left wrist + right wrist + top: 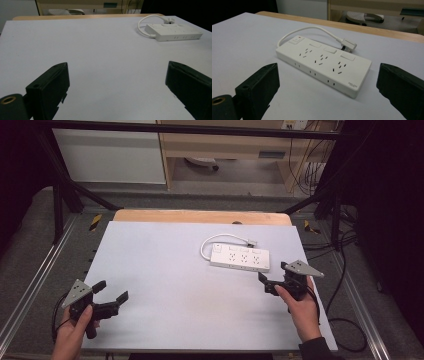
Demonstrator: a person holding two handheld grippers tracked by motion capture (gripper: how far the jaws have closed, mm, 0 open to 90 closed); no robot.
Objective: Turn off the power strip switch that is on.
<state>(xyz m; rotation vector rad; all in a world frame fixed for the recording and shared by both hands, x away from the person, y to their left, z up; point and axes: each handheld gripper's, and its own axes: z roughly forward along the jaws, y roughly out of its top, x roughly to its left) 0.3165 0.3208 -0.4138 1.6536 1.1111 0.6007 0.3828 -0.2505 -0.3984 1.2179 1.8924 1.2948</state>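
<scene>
My left gripper (111,291) sits at the near left corner of the white table top (165,270), jaws spread wide, nothing between them, my left hand (75,330) wrapped round its handle. In the left gripper view both black jaws stand far apart over bare white surface, and the power strip (175,32) lies well away at the far right.

My right gripper (272,276) is at the right side of the table, held by my right hand (300,307), jaws also wide open and empty. It points at the power strip (240,258), which lies flat just beyond the jaw tips, near but not touching.

In the right gripper view the power strip (324,63) lies between and ahead of the two jaws, its long side slanted across the frame. It's white, three socket groups on top, and a switch (297,40) with a small red mark sits at its far left end. Its white cord (312,31) loops out from the switch end, curves behind the body, and ends in a plug (349,45) resting on the table just behind the strip. A wooden edge (200,216) shows at the far side of the table
</scene>
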